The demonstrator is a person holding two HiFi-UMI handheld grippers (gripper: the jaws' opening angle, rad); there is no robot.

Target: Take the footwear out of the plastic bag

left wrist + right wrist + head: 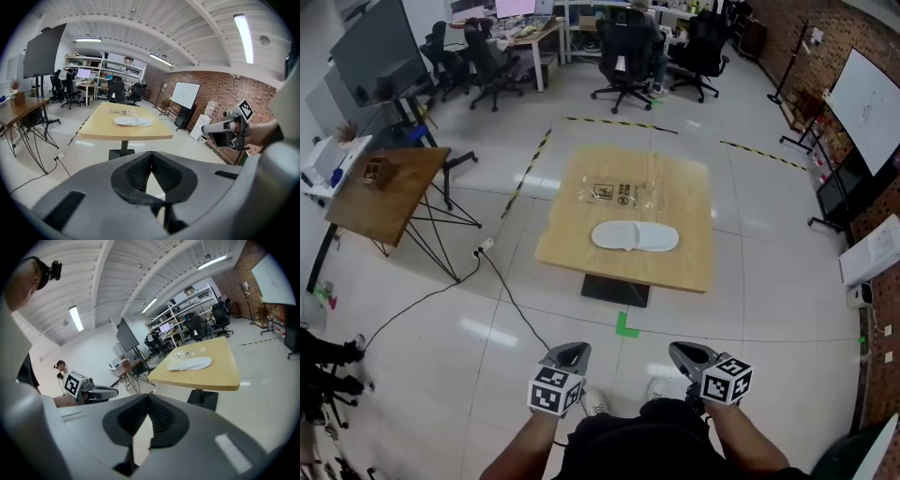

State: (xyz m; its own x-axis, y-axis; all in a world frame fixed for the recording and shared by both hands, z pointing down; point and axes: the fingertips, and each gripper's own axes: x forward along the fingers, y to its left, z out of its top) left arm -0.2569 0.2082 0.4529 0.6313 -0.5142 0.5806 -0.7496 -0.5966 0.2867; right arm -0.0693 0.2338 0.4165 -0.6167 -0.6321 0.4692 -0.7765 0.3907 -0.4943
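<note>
A pair of white slippers (pixel 635 236) lies flat on the wooden table (pixel 581 253), out of the bag. The clear plastic bag (pixel 623 194) with dark print lies just beyond them. I stand well back from the table. My left gripper (pixel 572 353) and right gripper (pixel 685 353) are held low in front of my body, both shut with nothing between the jaws. In the left gripper view the slippers (pixel 133 121) and bag (pixel 121 111) show far ahead over the shut jaws. The right gripper view shows the slippers (pixel 190 363) and bag (pixel 187 353) too.
A darker side table (pixel 389 192) with a small wooden box (pixel 377 172) stands at the left. A cable (pixel 441 291) runs across the floor. A green tape mark (pixel 625 325) lies before the table's base. Office chairs (pixel 623 56) stand behind, a whiteboard (pixel 867 108) at right.
</note>
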